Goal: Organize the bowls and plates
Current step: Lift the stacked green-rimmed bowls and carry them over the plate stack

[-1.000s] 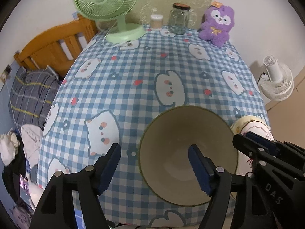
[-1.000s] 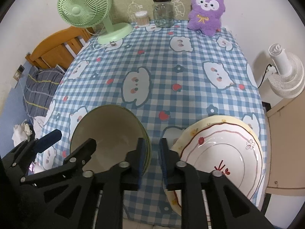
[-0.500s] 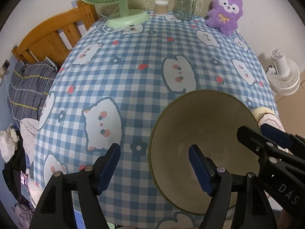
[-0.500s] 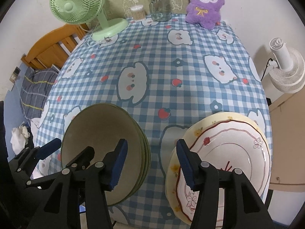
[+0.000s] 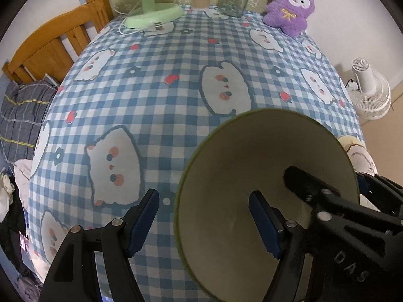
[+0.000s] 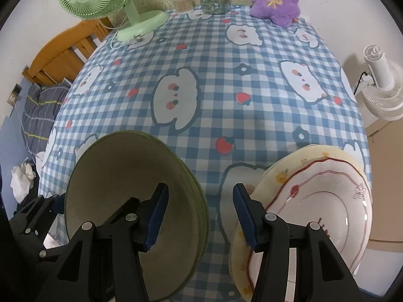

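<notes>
- Left wrist view: the left hand-held gripper point(image 5: 204, 220) stands wide open astride the near rim of the olive-green ceramic bowl point(image 5: 264, 176), one pad inside and one outside, apparently placed to pinch the wall. It holds nothing. The bowl rests on the blue gingham-clothed bench point(image 5: 163, 95) and looms larger than a second ago.
- Right wrist view: the right hand-held gripper point(image 6: 199, 217), jaws just opened to half width and empty, hangs over the gap between the bowl and the cream floral plate point(image 6: 314, 209).

Left hand-held gripper point(image 5: 204, 222) open, straddling near rim of green-edged bowl point(image 5: 264, 176) on checkered desk point(image 5: 176, 100); right finger inside bowl, left finger outside. Second gripper point(image 5: 340, 201) reaching in from right.
</notes>
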